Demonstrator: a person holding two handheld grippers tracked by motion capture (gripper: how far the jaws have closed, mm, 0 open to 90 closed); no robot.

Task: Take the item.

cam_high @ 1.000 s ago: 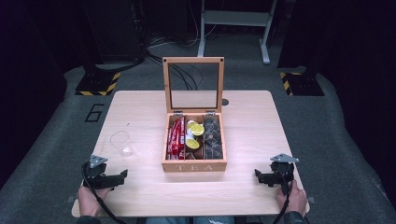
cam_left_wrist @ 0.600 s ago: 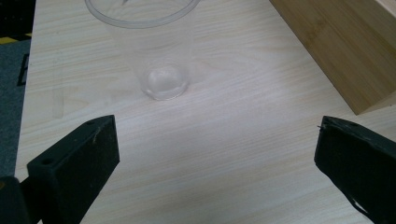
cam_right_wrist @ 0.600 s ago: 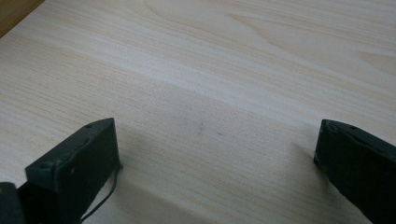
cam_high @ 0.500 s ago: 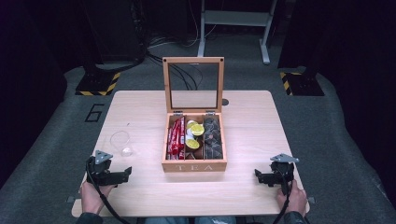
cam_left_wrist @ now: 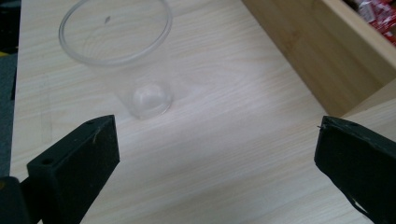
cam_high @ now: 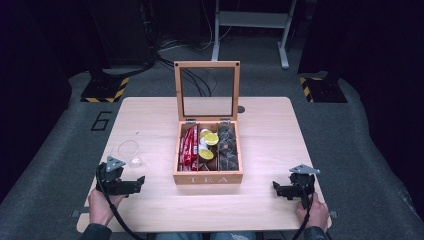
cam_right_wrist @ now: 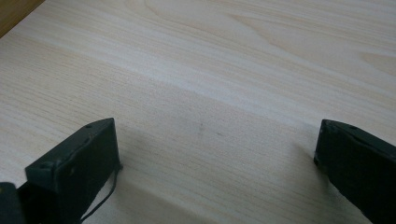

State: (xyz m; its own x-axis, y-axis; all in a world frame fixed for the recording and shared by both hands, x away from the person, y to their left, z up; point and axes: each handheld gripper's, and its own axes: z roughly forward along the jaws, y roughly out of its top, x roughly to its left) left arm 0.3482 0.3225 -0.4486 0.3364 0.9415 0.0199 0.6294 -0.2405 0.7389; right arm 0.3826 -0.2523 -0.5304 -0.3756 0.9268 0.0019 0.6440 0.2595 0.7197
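A wooden tea box marked TEA stands at the table's middle, its glass lid upright. Inside lie red packets, yellow-green round pods and dark sachets. A clear plastic cup stands left of the box; in the left gripper view the cup is just ahead of the jaws. My left gripper is open near the front left, with nothing between its jaws. My right gripper is open at the front right over bare wood.
The wooden table sits on a grey floor. A white metal stand and dark cables are behind it. Black-and-yellow striped feet flank the far corners. The box corner lies right of my left jaws.
My left gripper has shifted forward and to the right, toward the cup and the box. The right gripper has stayed in place.
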